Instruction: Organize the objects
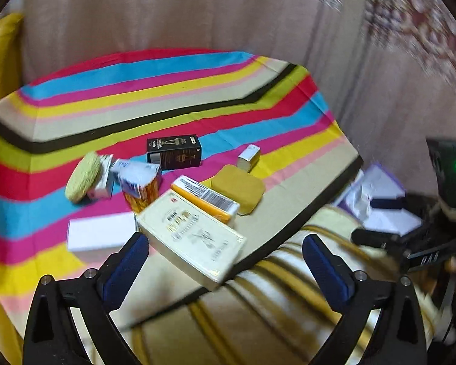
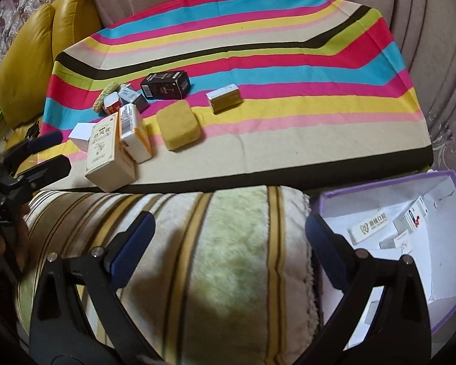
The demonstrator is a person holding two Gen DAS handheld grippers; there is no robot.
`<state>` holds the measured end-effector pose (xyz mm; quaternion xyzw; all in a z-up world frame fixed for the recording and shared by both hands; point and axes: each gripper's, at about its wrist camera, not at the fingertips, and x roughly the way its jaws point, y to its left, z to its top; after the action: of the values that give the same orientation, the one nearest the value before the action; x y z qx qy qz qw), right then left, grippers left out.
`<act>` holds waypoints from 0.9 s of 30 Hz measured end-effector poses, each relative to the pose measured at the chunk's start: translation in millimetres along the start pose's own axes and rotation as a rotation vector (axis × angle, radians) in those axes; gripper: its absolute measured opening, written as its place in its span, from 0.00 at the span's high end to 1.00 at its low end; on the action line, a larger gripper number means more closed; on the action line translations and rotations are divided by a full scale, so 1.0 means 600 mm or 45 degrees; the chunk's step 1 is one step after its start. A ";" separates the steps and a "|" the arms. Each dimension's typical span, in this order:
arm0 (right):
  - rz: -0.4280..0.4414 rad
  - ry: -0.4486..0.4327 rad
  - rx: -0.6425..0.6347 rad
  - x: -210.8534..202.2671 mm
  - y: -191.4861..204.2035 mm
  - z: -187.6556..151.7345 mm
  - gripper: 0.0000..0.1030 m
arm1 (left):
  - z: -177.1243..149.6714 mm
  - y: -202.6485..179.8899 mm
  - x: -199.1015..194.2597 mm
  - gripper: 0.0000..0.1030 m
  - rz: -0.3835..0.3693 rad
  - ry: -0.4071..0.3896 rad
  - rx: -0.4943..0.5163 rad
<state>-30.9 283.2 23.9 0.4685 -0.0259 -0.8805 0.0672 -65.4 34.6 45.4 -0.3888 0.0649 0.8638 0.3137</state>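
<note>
Several small boxes lie on the striped cloth (image 2: 288, 140): a cream box (image 1: 194, 237) at the near edge, an orange-and-white one (image 1: 206, 199) leaning on it, a black box (image 1: 173, 152), a plain white box (image 1: 100, 237) and a small silver one (image 2: 223, 98). A yellow sponge (image 1: 238, 188) and a round green scrubber (image 1: 82, 176) lie among them. My left gripper (image 1: 226, 255) is open, and the cream box's near corner sits between its blue pads without touching them. My right gripper (image 2: 228, 225) hangs open and empty over a plush striped blanket (image 2: 228, 267).
A purple-rimmed box (image 2: 440, 179) with white walls stands at the right of the blanket and holds a few small packets. A yellow leather cushion (image 2: 30, 54) is at the far left. Pinkish curtains hang behind the striped surface.
</note>
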 end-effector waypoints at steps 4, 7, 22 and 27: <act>-0.008 0.009 -0.009 0.009 0.011 0.004 0.03 | 0.012 0.016 0.030 0.00 -0.035 0.085 0.161; -0.014 0.025 -0.013 0.017 0.014 0.006 0.03 | 0.016 0.019 0.054 0.00 -0.064 0.145 0.241; -0.027 0.060 -0.022 0.044 0.024 0.023 0.03 | 0.026 0.039 0.103 0.00 -0.078 0.236 0.361; -0.023 0.070 -0.041 0.054 0.031 0.028 0.03 | 0.022 0.031 0.106 0.00 -0.082 0.267 0.439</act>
<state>-60.8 260.0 8.7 0.4918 -0.0056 -0.8681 0.0675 -116.7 55.9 6.8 -0.4192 0.2315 0.7842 0.3947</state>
